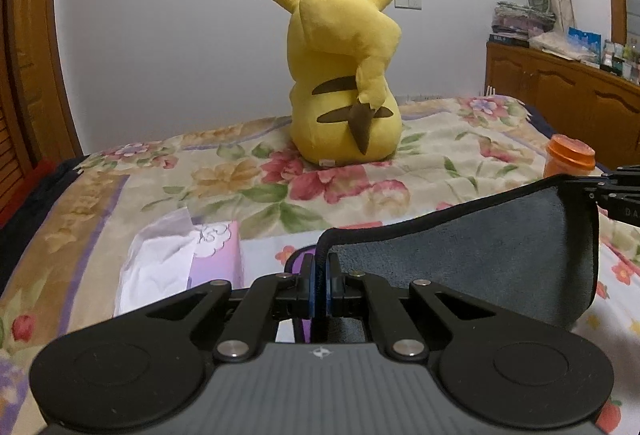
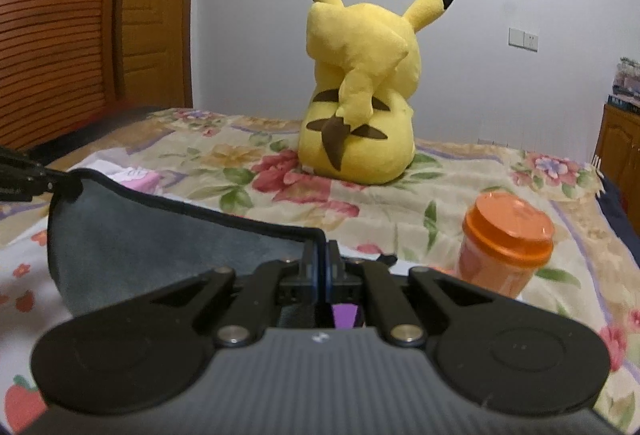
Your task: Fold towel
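Home bedroom: floral bedspread [image 1: 248, 175], plush toy [image 1: 344, 75] (yellow), wooden cabinet [image 1: 560, 91].

Grey towel [image 1: 480, 255] with dark piped edge, lifted off the bed, stretched left to right, its body sagging below.

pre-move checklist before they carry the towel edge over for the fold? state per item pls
1. Left tool shut on a towel corner: ok.
2. Right tool shut on the other corner: ok.
3. Hemmed edge between the tools lifted off the floral bedspread: ok, though it sags.
4. Orange-lidded jar clear of the right tool's path: not ok, it stands close, front right.
5. Tissue box clear of the left tool: not ok, just front left.
6. Lower part of the towel lying flat: cannot tell, hidden behind the tool bodies.
7. Plush toy: ok, farther back on the bed.
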Motion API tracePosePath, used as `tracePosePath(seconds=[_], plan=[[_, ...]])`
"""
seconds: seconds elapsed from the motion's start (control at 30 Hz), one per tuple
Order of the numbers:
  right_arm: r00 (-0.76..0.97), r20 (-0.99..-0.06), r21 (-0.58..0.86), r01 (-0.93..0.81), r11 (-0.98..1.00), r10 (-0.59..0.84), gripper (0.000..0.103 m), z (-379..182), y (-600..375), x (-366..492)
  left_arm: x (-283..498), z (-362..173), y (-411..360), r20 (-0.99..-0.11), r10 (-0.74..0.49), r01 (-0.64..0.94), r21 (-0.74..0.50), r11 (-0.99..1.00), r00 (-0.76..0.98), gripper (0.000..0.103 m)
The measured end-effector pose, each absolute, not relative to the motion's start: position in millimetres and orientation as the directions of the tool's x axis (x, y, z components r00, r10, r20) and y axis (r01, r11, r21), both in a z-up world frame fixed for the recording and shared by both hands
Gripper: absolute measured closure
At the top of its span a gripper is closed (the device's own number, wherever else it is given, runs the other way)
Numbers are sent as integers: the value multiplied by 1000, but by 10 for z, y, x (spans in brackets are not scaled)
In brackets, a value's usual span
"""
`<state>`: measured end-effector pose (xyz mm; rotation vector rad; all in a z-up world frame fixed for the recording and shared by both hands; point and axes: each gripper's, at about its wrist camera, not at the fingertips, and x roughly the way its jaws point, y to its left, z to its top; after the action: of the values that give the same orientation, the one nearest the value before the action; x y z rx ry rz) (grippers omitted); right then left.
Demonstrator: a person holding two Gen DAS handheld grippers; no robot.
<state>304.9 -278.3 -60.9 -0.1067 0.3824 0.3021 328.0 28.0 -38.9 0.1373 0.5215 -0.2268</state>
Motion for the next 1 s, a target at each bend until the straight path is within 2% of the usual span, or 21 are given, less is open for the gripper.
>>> tracePosePath(seconds=[0.4,0.83,1.0], plan=[[913,-333,-103,-284,953,236,99,-566,-2750,3395,3671,-319,204,-475,-159,222,79,972,865,97],[913,-363,-152,-253,955,184,99,-783,-2657,3763,4095,-562,104,-494,-118,196,109,975,862,97],[899,-403,-160,-251,955,169,99,-990,-2634,3914,4242,-802,146,-534,-128,191,65,979,835,97]])
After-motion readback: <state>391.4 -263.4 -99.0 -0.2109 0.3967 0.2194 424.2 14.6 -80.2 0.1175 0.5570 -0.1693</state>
